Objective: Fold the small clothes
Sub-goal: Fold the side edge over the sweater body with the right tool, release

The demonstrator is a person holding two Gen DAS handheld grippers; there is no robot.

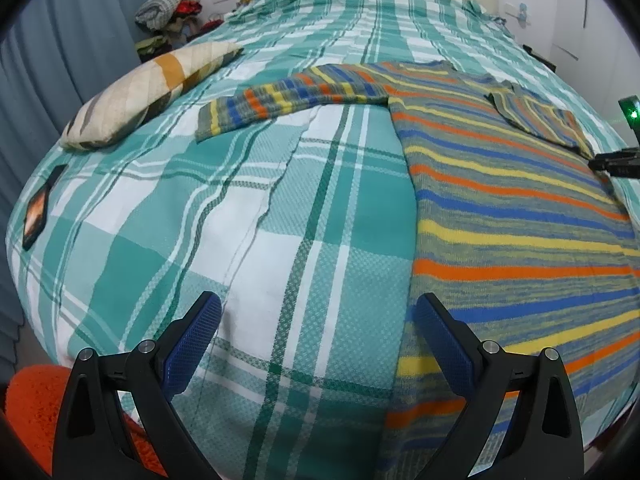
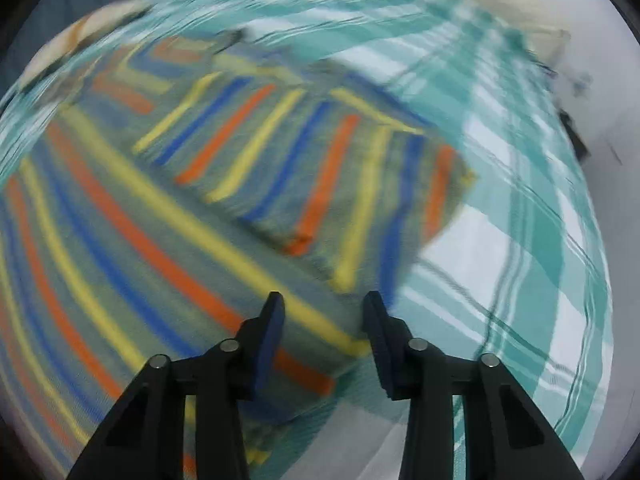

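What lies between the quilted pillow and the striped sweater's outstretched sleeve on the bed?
Only bare plaid bedspread separates the pillow from the sleeve of the striped sweater. The left wrist view shows this clearly; the right wrist view is too blurred.

One striped sweater [image 1: 500,216], one patterned pillow [image 1: 148,88], two hand-held grippers.

The striped sweater [image 1: 500,200] serves as landmark. Left of it, the plaid bedspread [image 1: 256,208] lies bare and passable. Beyond its outstretched sleeve, a patterned pillow [image 1: 152,88] blocks the far-left corner. A dark flat object [image 1: 38,208] lies at the left bed edge.
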